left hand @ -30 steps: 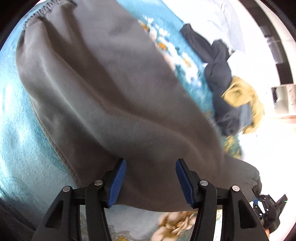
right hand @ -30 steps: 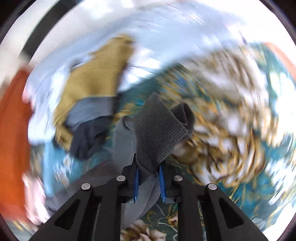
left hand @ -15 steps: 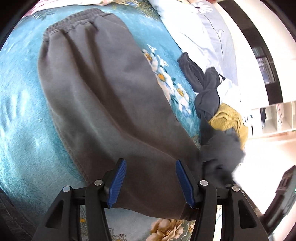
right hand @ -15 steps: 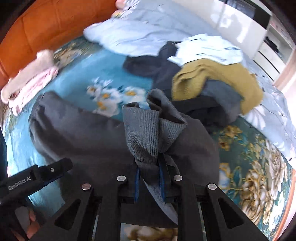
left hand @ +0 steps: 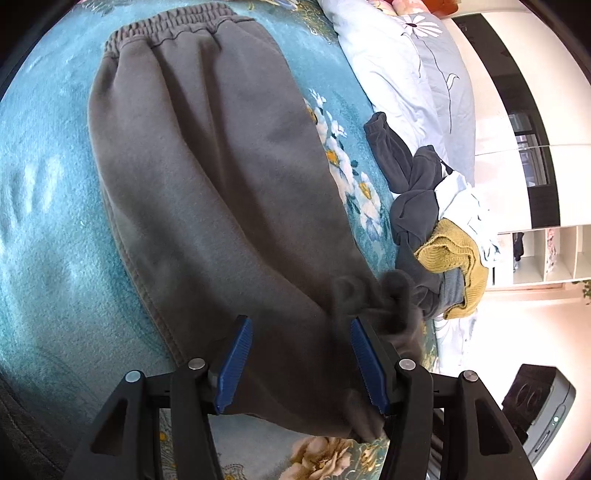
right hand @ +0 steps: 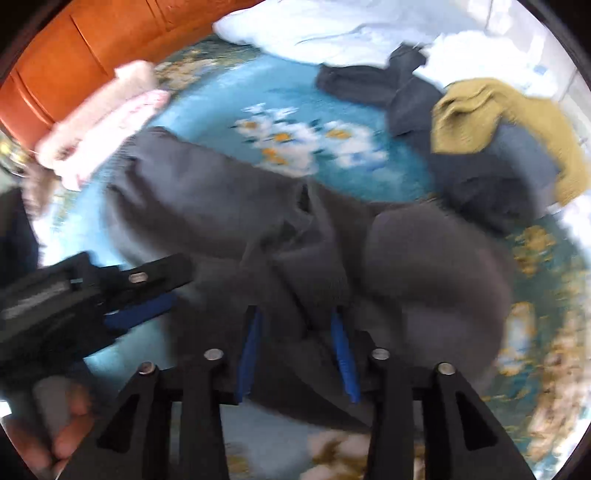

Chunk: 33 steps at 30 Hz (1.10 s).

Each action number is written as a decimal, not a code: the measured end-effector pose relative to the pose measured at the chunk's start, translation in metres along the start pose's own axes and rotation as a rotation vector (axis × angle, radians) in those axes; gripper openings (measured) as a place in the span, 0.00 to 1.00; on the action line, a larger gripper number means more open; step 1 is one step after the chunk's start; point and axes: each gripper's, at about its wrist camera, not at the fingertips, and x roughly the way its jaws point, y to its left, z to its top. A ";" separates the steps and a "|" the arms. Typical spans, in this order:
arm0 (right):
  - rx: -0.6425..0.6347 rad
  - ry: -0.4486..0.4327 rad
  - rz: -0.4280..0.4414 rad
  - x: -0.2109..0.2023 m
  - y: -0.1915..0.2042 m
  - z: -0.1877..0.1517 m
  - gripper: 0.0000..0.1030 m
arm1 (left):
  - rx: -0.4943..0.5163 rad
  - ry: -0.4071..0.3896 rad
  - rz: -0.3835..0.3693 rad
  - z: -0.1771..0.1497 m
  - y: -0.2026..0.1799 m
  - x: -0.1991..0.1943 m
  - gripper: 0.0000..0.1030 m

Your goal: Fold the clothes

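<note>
Grey sweatpants (left hand: 207, 177) lie flat on the teal floral blanket (left hand: 48, 229), elastic waistband (left hand: 173, 26) at the far end. The ribbed leg cuff (left hand: 376, 295) is bunched and blurred just right of my left gripper (left hand: 300, 322), which hovers open over the lower leg. In the right wrist view the cuff (right hand: 314, 273) lies folded over onto the sweatpants (right hand: 207, 206), between the parted blue pads (right hand: 341, 350) of my right gripper (right hand: 295, 312), which is open. The left gripper (right hand: 140, 295) shows at left there, held by a hand (right hand: 55, 443).
A pile of clothes sits to the right: a mustard knit (left hand: 458, 258), dark garments (left hand: 410, 173) and a white shirt (left hand: 461, 199). A pale blue flowered quilt (left hand: 413, 62) lies beyond. Pink folded cloth (right hand: 99, 125) rests by an orange headboard (right hand: 74, 48).
My right gripper swung the cuff from the bed's edge over onto the sweatpants and its jaws have parted. The left gripper stayed open while its view drew back to show the waistband.
</note>
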 end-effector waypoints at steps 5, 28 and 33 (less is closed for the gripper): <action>-0.031 -0.052 0.017 -0.029 -0.014 0.002 0.41 | 0.014 0.029 -0.021 -0.001 -0.003 0.005 0.58; 0.222 -0.065 -0.009 -0.038 -0.103 -0.023 0.41 | 0.270 0.092 -0.140 -0.010 -0.055 0.047 0.18; 0.218 -0.118 0.039 -0.045 -0.095 -0.024 0.41 | 0.192 0.029 -0.101 -0.001 -0.037 0.031 0.18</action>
